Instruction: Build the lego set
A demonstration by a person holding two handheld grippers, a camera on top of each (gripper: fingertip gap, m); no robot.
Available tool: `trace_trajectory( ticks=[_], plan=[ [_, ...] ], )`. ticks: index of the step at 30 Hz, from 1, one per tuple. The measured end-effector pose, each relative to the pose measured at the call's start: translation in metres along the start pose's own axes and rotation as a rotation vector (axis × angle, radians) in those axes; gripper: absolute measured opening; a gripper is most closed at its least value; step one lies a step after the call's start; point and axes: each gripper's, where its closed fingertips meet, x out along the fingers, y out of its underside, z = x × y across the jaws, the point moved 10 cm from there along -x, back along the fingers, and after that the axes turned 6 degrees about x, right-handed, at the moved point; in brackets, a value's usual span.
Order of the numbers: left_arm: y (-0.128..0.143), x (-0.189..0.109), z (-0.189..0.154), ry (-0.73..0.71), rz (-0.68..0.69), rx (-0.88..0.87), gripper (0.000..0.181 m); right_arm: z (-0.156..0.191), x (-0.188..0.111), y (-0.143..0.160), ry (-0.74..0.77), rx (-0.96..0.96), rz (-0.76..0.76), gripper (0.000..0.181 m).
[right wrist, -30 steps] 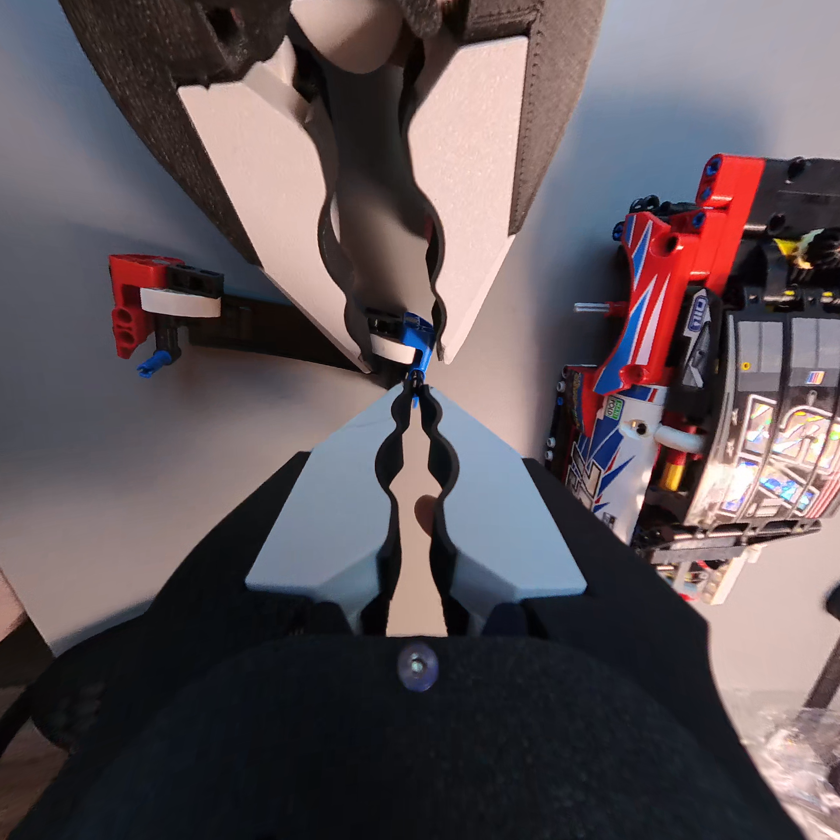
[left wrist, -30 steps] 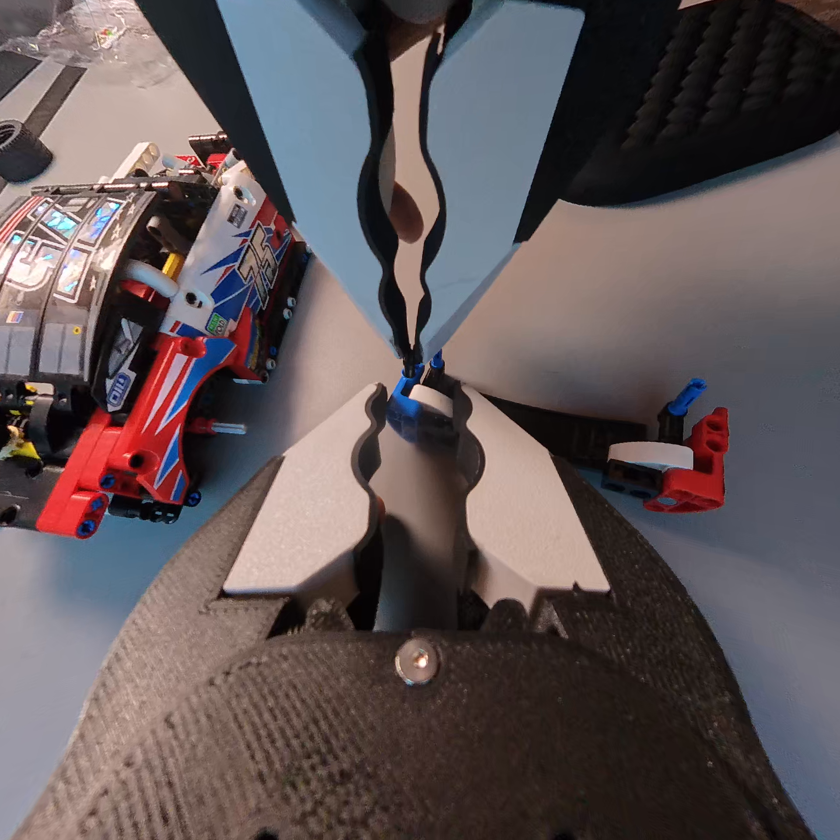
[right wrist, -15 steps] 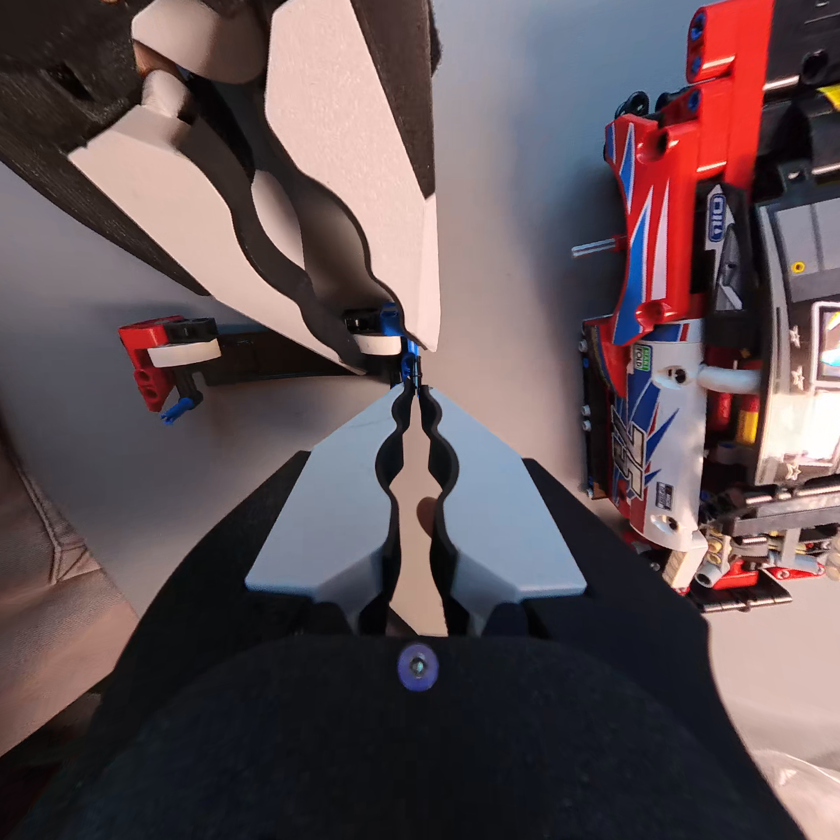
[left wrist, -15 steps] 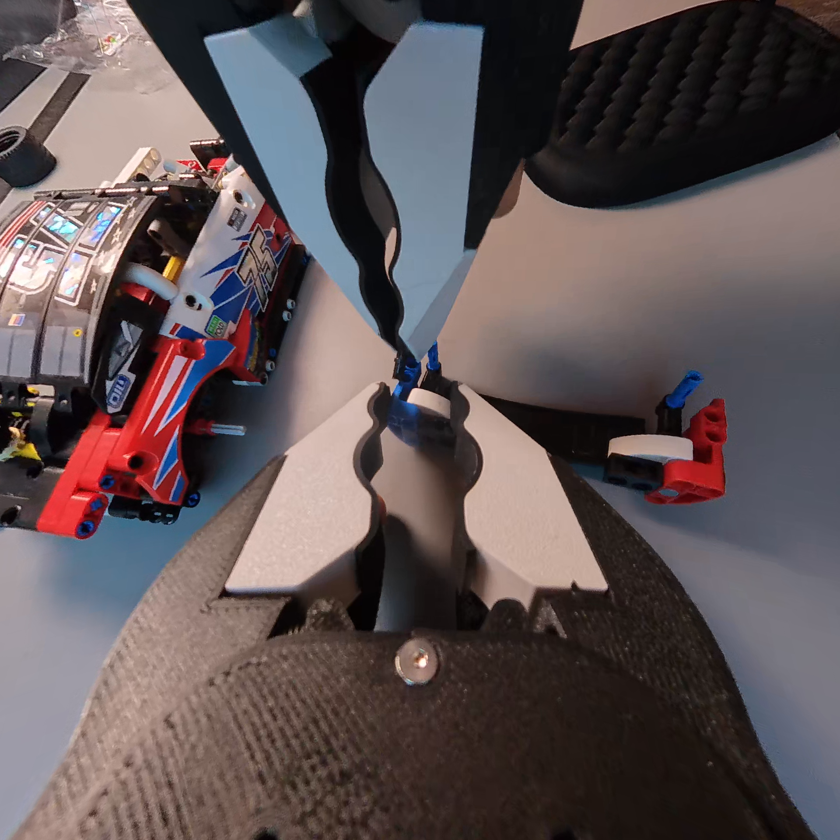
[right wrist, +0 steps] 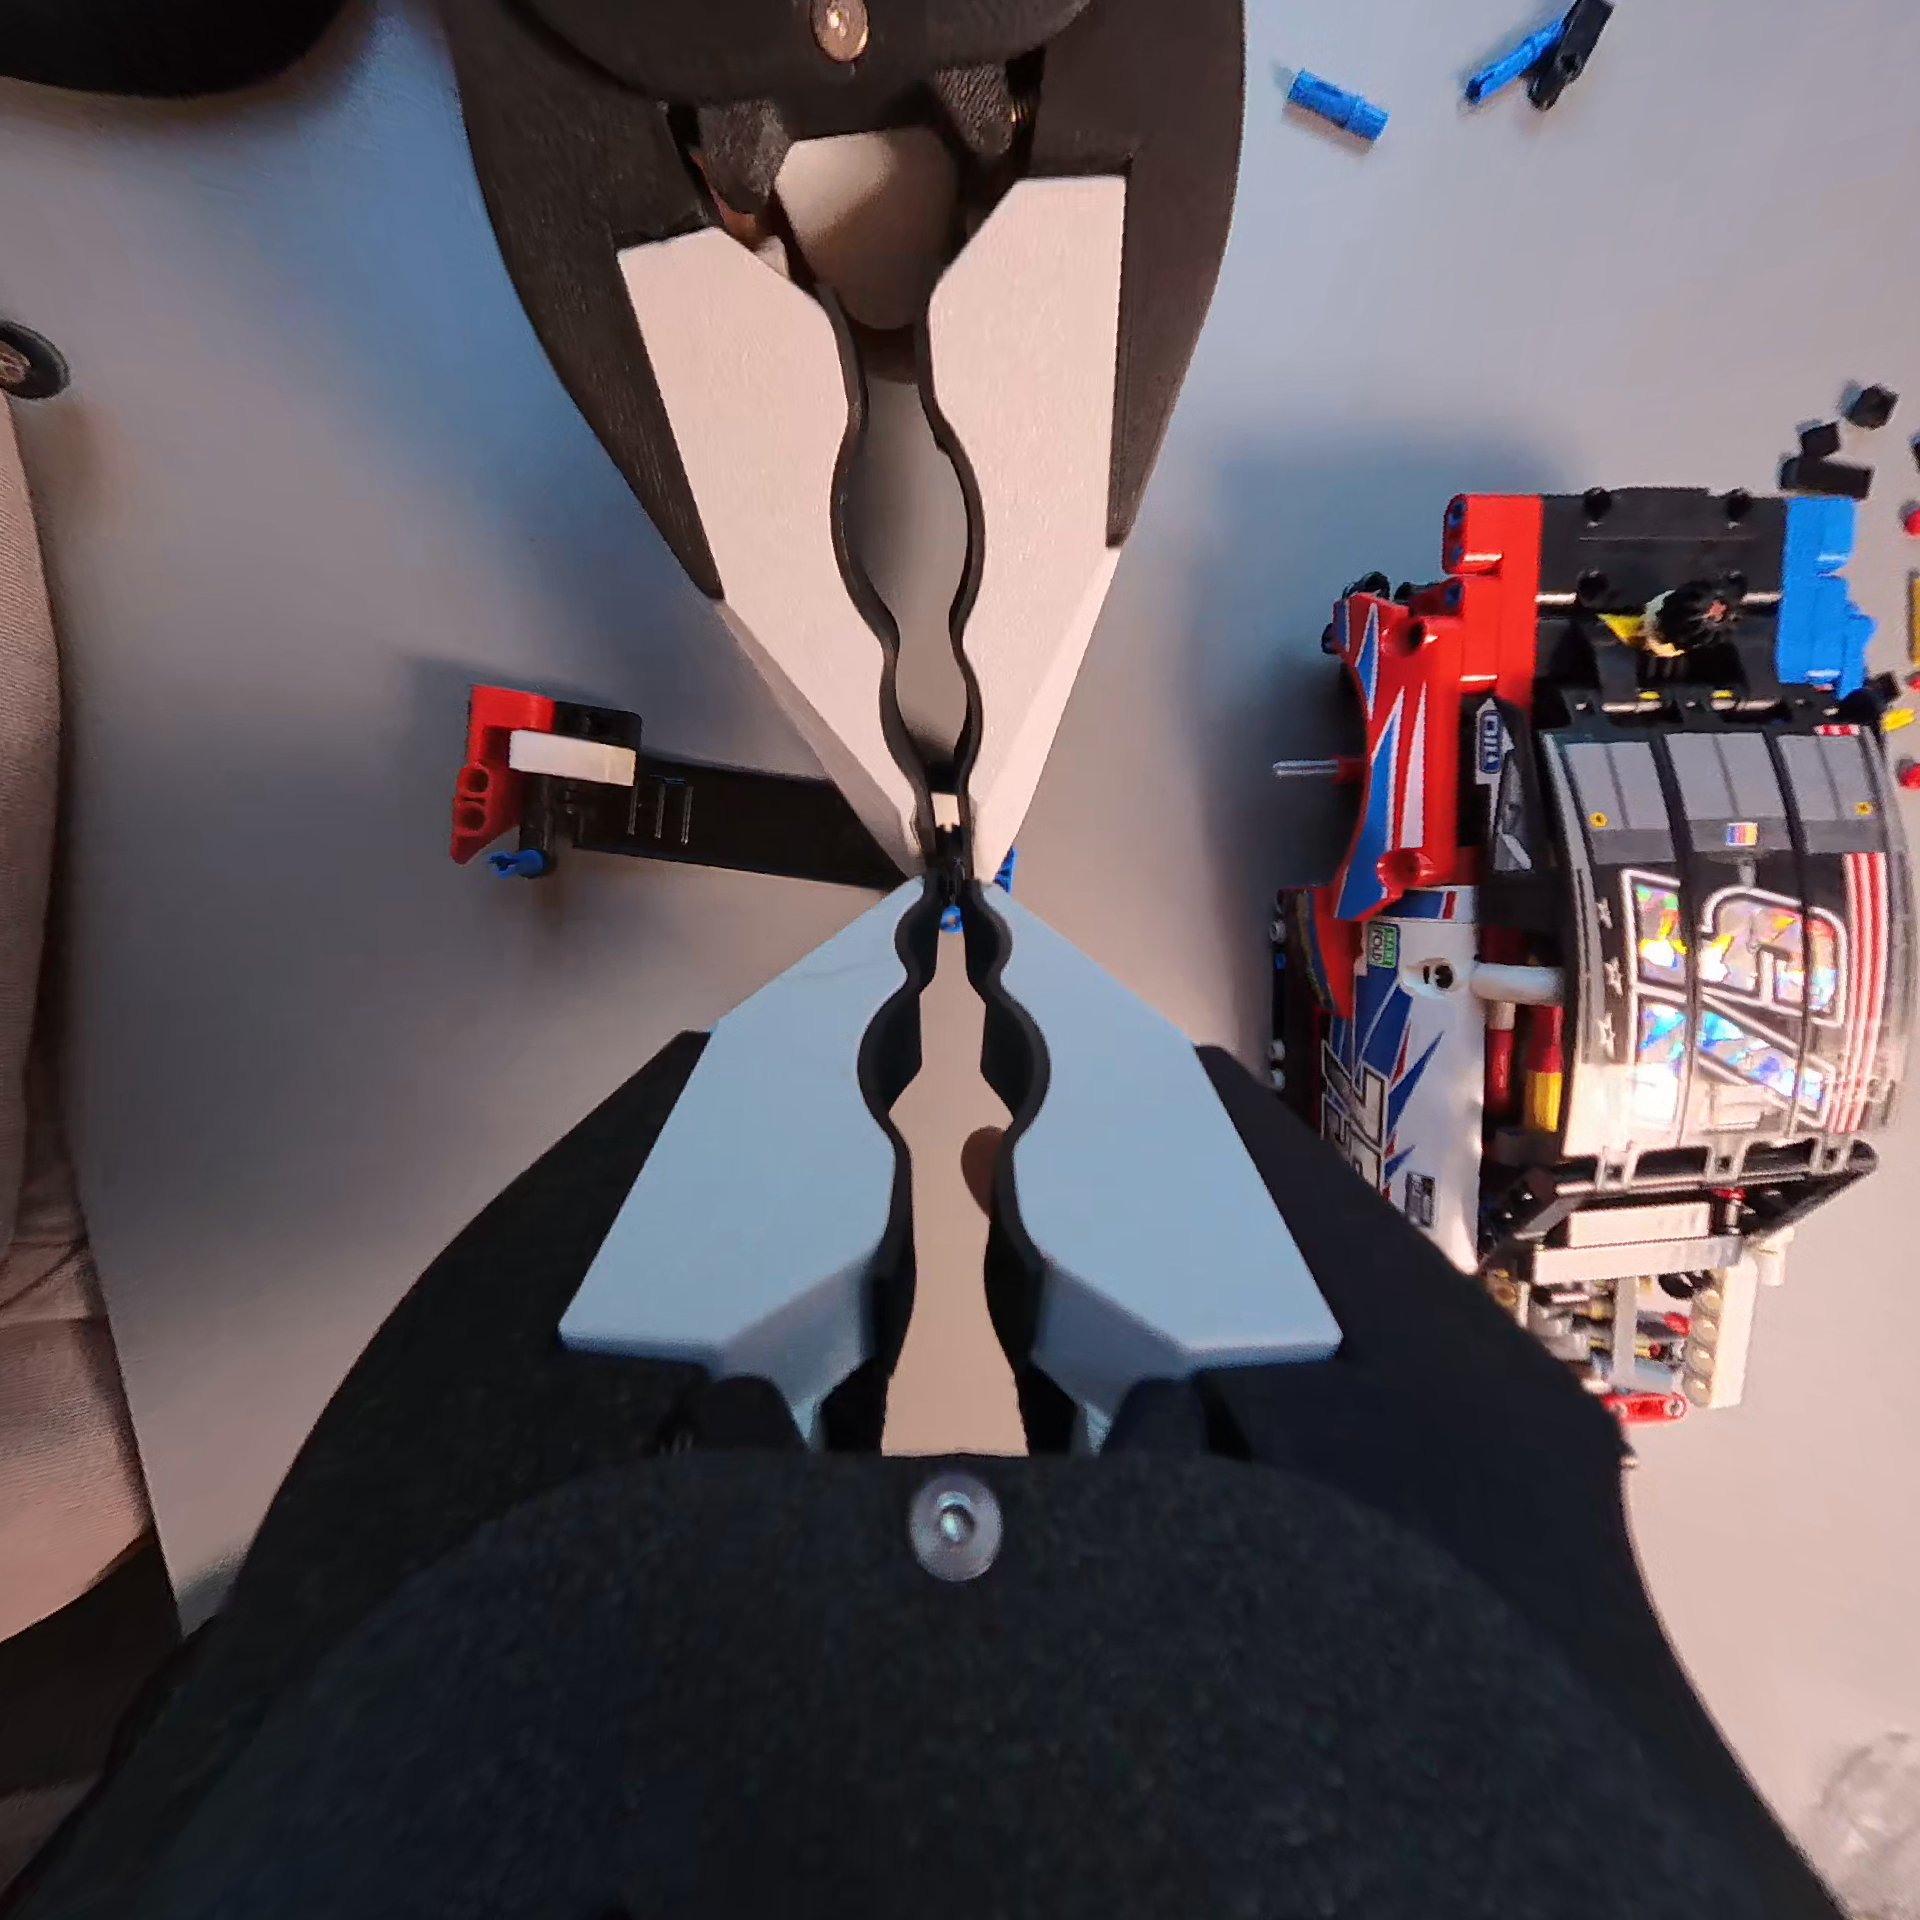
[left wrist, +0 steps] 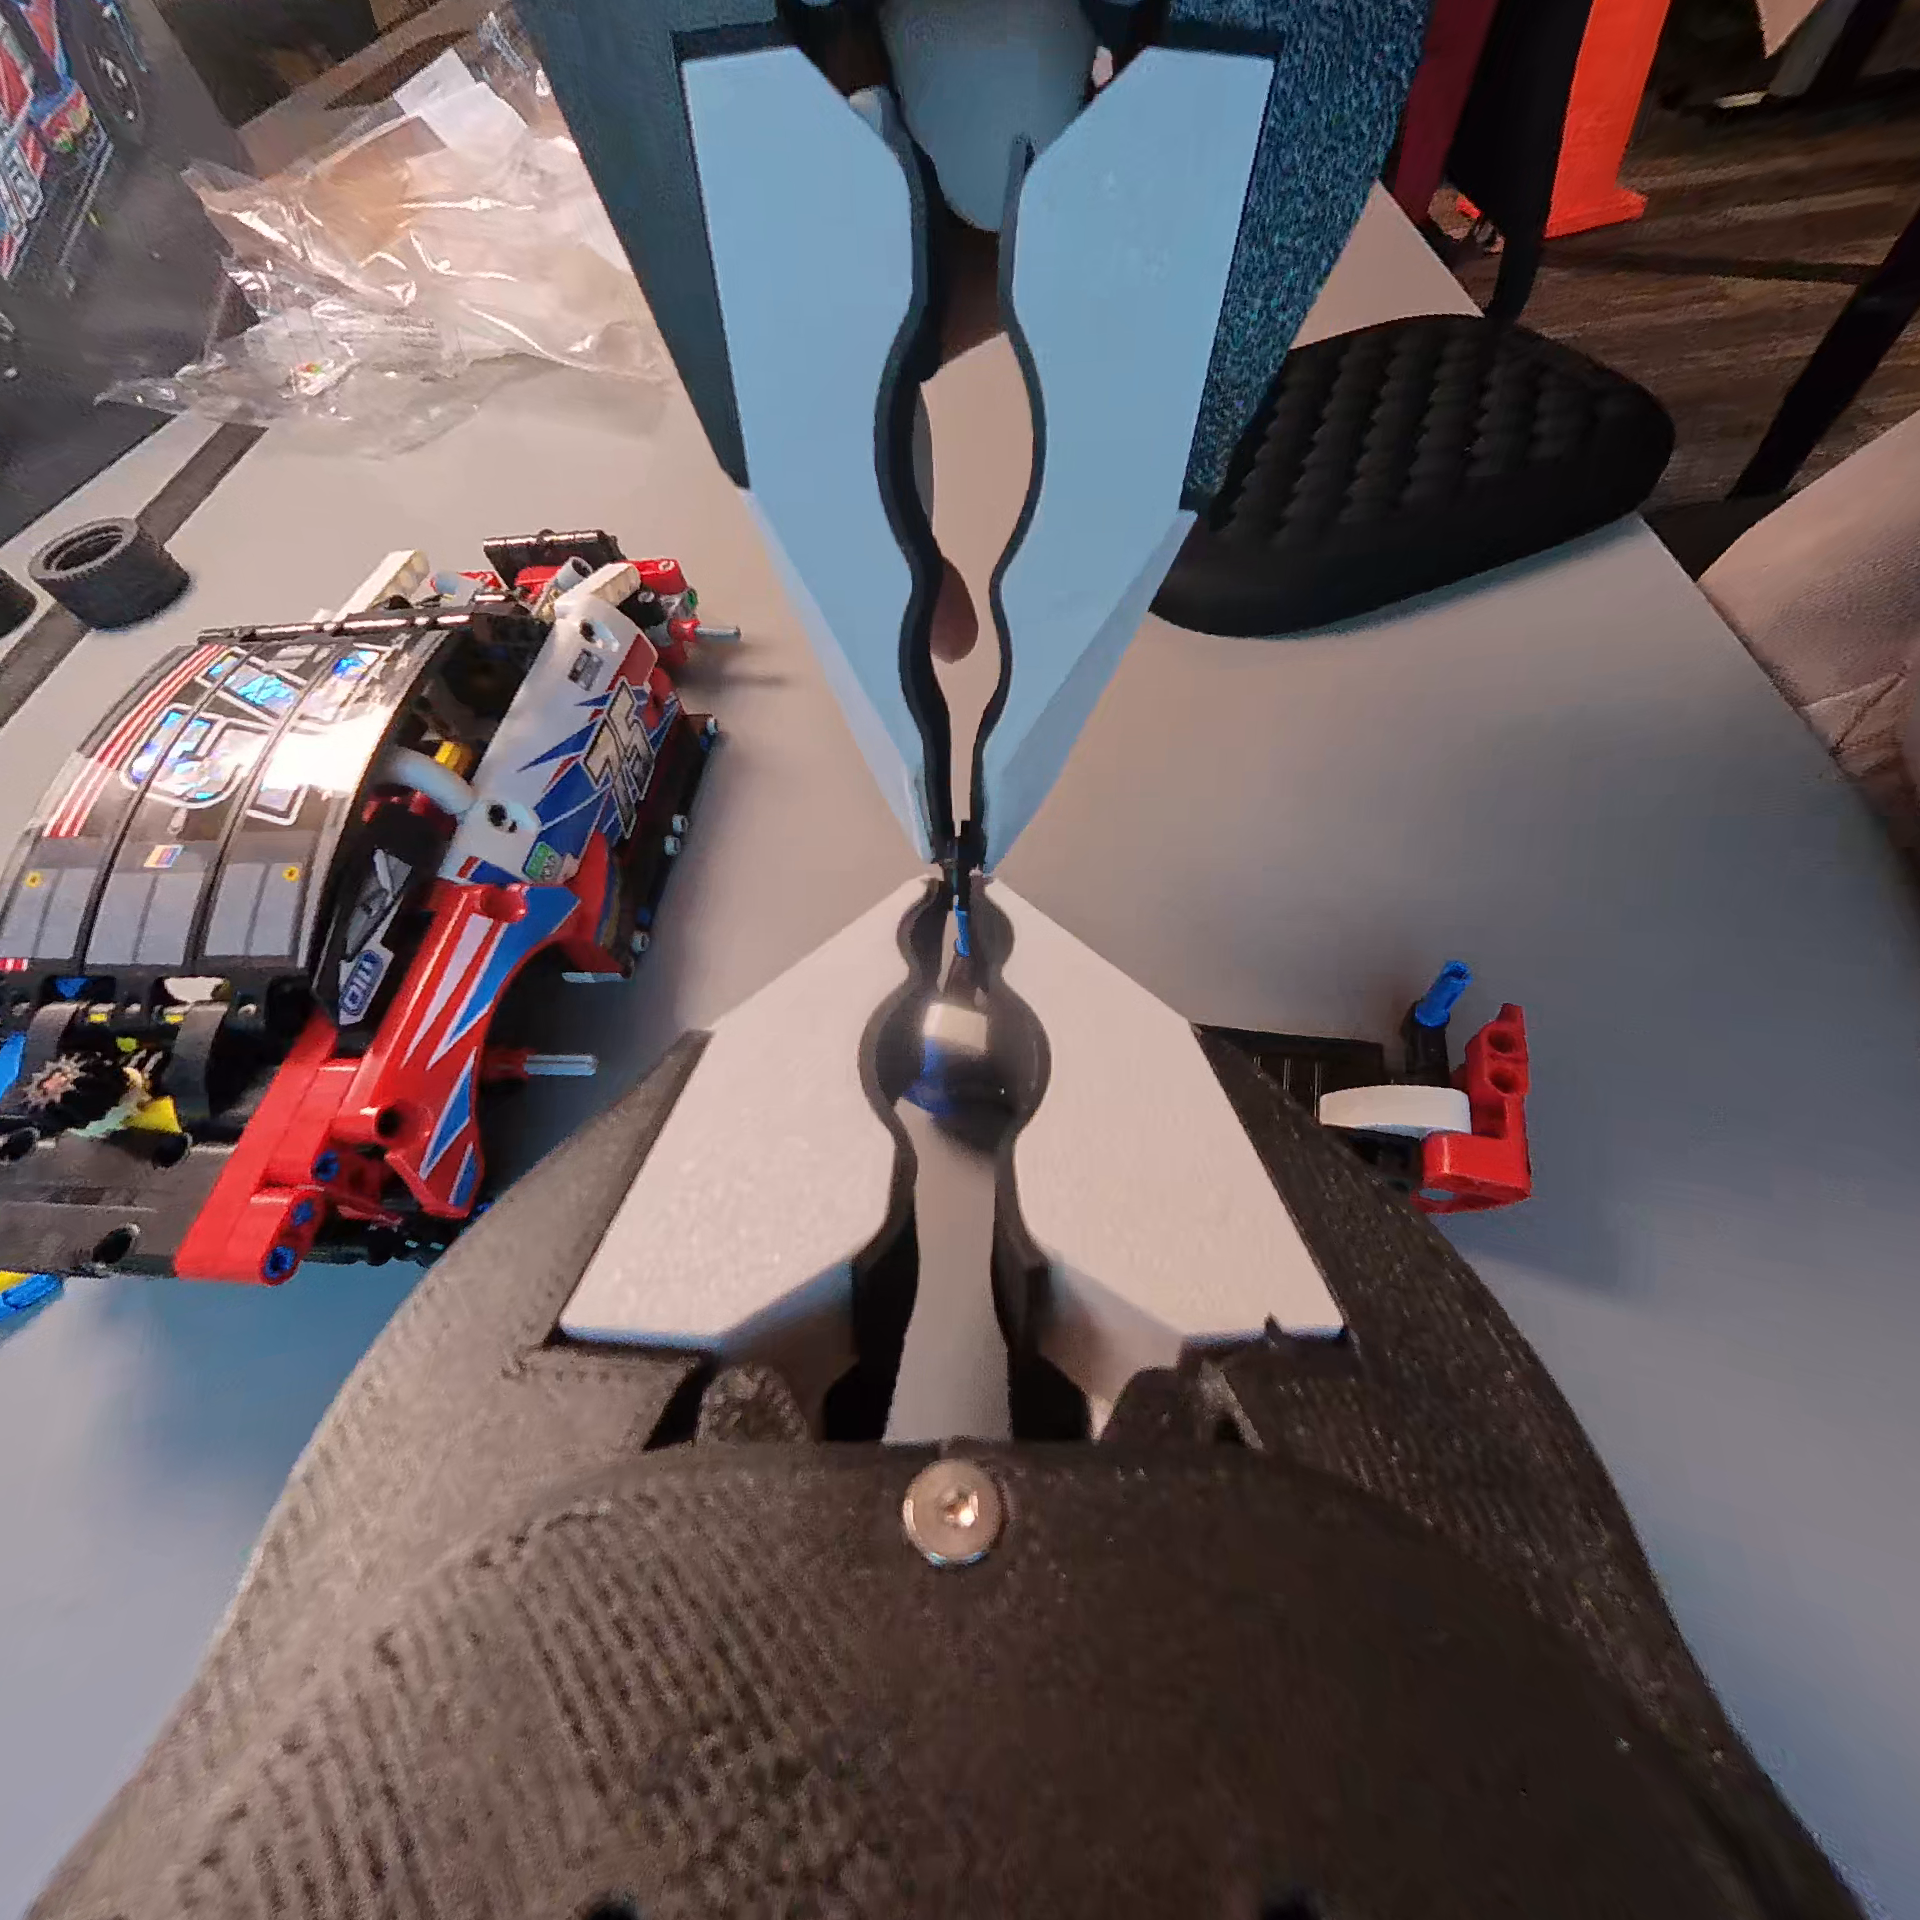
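A long black beam sub-assembly [right wrist: 748,821] lies over the grey table [right wrist: 312,520], with a red, white and black bracket at its far end [right wrist: 499,769], also in the left wrist view [left wrist: 1475,1101]. My left gripper [left wrist: 956,899] is shut on its near end, a white, black and blue cluster [left wrist: 961,1039] seated in the jaws' round notch. My right gripper [right wrist: 951,899] faces it tip to tip and is shut on a small blue pin [right wrist: 948,916] at that end. The part-built red, white and blue car [left wrist: 416,883] stands to one side, and shows in the right wrist view [right wrist: 1558,987].
Clear plastic bags [left wrist: 416,260] and a black tyre [left wrist: 104,561] lie beyond the car. Loose blue [right wrist: 1335,104] and black [right wrist: 1829,457] pieces are scattered near the car's rear. A black chair seat [left wrist: 1434,457] stands past the table's edge. Left and right tips are no more than a few centimetres apart.
My left jaws have closed tighter, and the cluster now sits deeper in the notch. The right gripper has swung round to line up straight with the left, tip to tip.
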Motion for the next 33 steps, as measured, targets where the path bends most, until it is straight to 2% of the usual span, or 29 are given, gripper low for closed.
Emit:
trace_trajectory(
  ticks=[1,7,14,22,29,33],
  plan=[
    [0.0,-0.001,0.0,0.0,-0.011,0.001,0.002,0.001,-0.002,0.0,0.005,-0.004,-0.037,0.001],
    [-0.003,-0.006,0.002,0.006,-0.105,0.011,0.002,0.004,-0.012,0.01,-0.011,0.054,-0.245,0.004],
    [-0.005,-0.007,0.0,-0.013,-0.11,0.034,0.002,0.004,-0.015,0.014,-0.028,0.143,-0.312,0.002],
    [-0.006,-0.007,0.0,-0.017,-0.105,0.033,0.001,0.006,-0.014,0.012,0.002,0.126,-0.311,0.003],
    [-0.003,-0.005,0.002,-0.002,-0.058,0.024,0.002,0.005,-0.011,0.009,0.024,0.121,-0.24,0.001],
    [0.013,-0.011,0.023,0.106,0.085,-0.092,0.046,-0.008,-0.002,0.006,0.032,0.203,-0.099,0.001]
  ],
)
